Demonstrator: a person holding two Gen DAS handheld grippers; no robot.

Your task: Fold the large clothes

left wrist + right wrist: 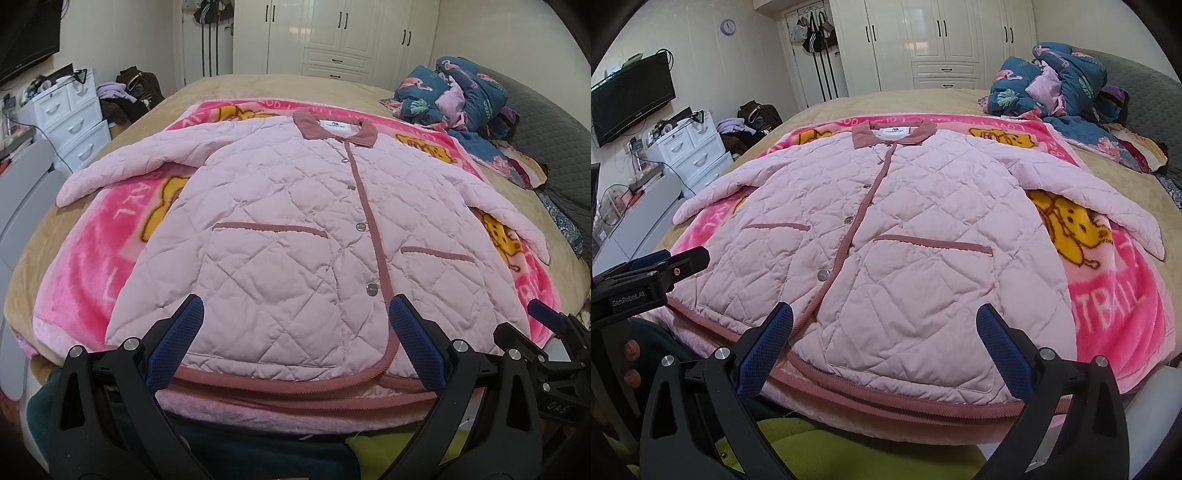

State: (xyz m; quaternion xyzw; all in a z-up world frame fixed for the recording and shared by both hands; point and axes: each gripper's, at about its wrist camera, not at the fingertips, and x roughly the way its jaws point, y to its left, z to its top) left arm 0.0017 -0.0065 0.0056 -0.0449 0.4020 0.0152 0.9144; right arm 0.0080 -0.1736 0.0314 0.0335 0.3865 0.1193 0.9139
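A pink quilted jacket (pixel 288 229) (pixel 886 240) lies flat and buttoned on the bed, front side up, collar far away, both sleeves spread out to the sides. Its hem with dark pink trim faces me. My left gripper (pixel 295 314) is open above the hem, left of the button line. My right gripper (pixel 884 314) is open above the hem on the jacket's right half. Nothing sits between either pair of blue pads. The right gripper (pixel 546 317) shows at the right edge of the left wrist view; the left gripper (pixel 657 266) shows at the left of the right wrist view.
Under the jacket lies a pink cartoon blanket (pixel 92 258) (pixel 1108 295) on a tan bedspread (pixel 960 96). A heap of blue patterned bedding (pixel 454 92) (pixel 1063 81) sits at the far right. White drawers (pixel 70 114) and wardrobes (pixel 942 37) stand beyond the bed.
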